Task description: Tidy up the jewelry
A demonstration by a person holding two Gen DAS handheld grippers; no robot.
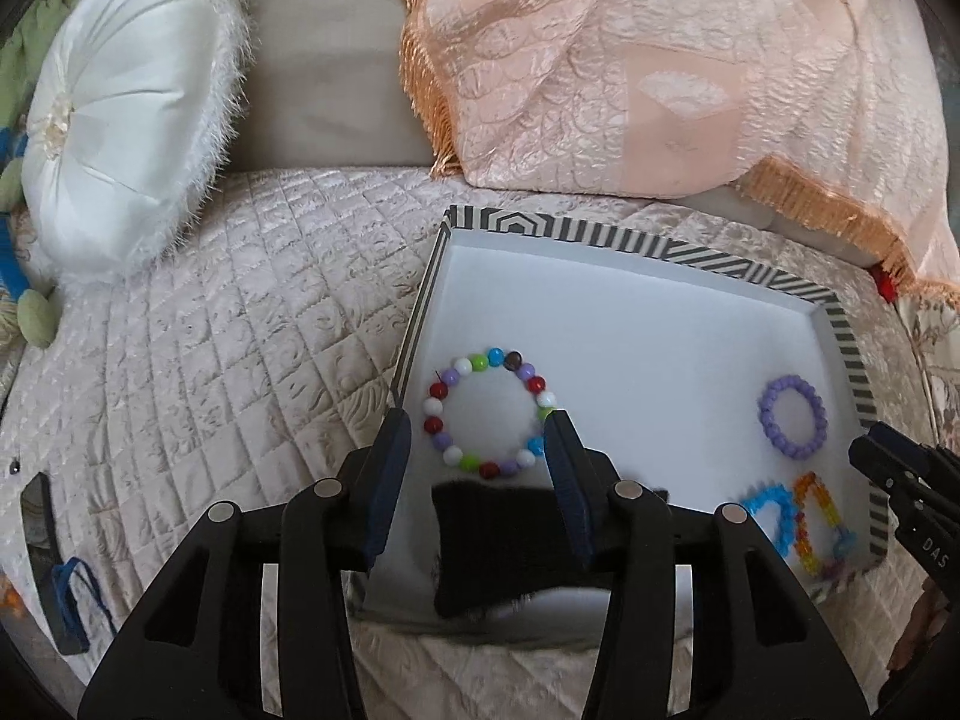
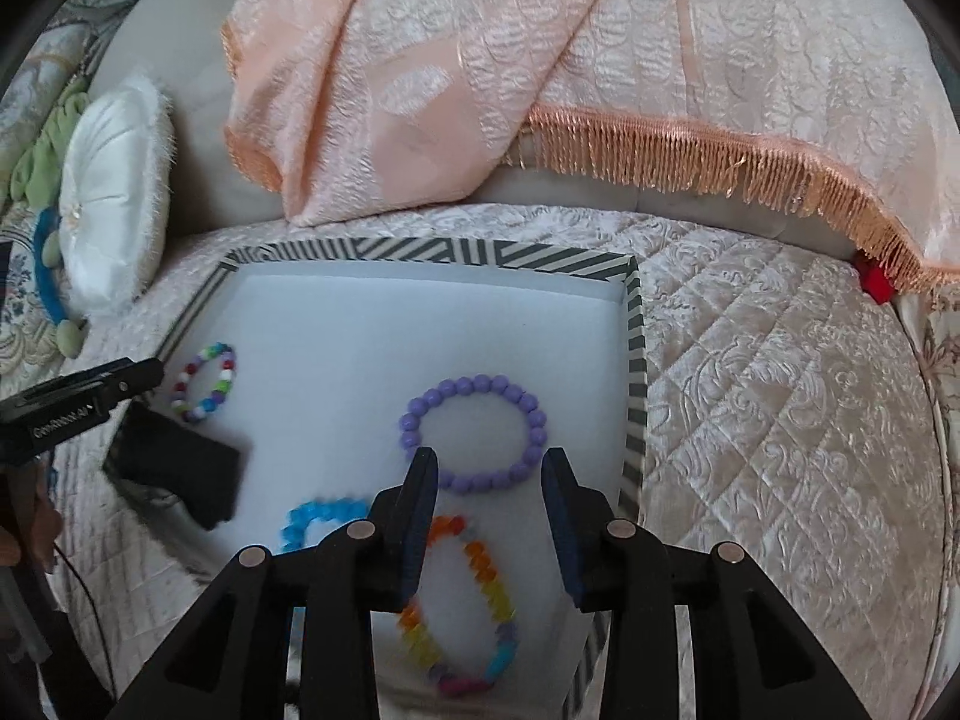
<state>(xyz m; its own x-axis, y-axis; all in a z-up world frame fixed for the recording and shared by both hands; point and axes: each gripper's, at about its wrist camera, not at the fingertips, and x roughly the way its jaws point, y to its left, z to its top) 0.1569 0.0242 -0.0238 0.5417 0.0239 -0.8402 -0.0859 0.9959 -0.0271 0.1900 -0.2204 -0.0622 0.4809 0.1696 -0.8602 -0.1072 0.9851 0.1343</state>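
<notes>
The left tool hangs over the near left corner of the tray, jaws standing apart with nothing gripped. Its left finger sits at the tray's left rim and its right finger at the right edge of the mixed bracelet, which lies flat on the white floor between them, not pressed by either. Just near of that bracelet lies a black pad, partly over the near rim.

The right tool hangs over the near right part of the tray, jaws partly apart and empty. The purple bracelet lies flat just beyond its fingertips. The rainbow bracelet lies below and between its fingers, stretched long, and the blue bracelet lies just left of the left finger, partly hidden. In this view the black pad is blurred.

The tray has a striped rim and rests on a quilted bed. A white cushion lies far left, and a peach fringed throw hangs behind the tray. A small red thing shows under the fringe at far right.
</notes>
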